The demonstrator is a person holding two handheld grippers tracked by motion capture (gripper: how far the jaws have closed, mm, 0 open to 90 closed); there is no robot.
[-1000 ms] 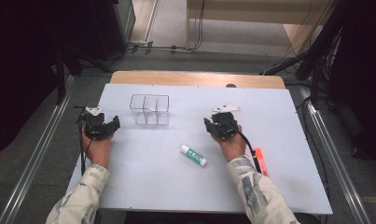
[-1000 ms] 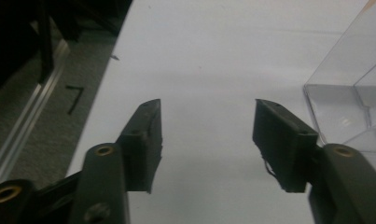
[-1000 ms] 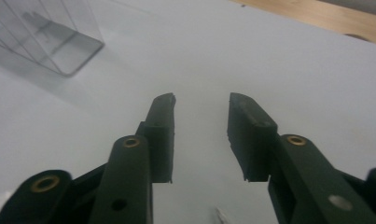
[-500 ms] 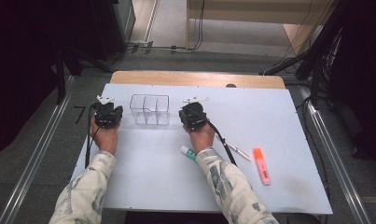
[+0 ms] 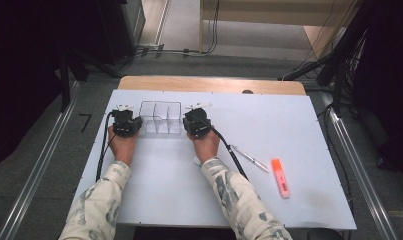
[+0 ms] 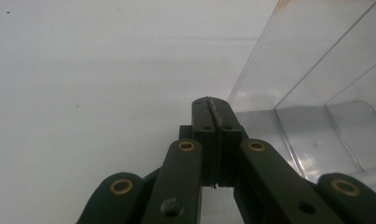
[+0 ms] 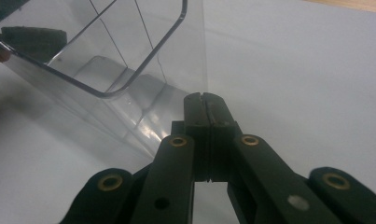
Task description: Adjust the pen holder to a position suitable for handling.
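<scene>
- High view: the clear divided organiser (image 5: 161, 118) stands near the table's (image 5: 299, 200) far edge, left of centre. The left gripper (image 5: 125, 123) flanks its left wall and the right gripper (image 5: 196, 123) its right wall. A pen (image 5: 249, 158) and an orange highlighter (image 5: 279, 177) lie toward the right edge, well apart from it.
- Left gripper view: the jaws are pressed together on nothing, their tips just beside the organiser's wall (image 6: 316, 93).
- Right gripper view: the jaws are likewise together and empty, beside the organiser (image 7: 129, 70), whose compartments look empty.
- Progress: judging by this, nothing is filed yet; pen and highlighter remain to be collected.
</scene>
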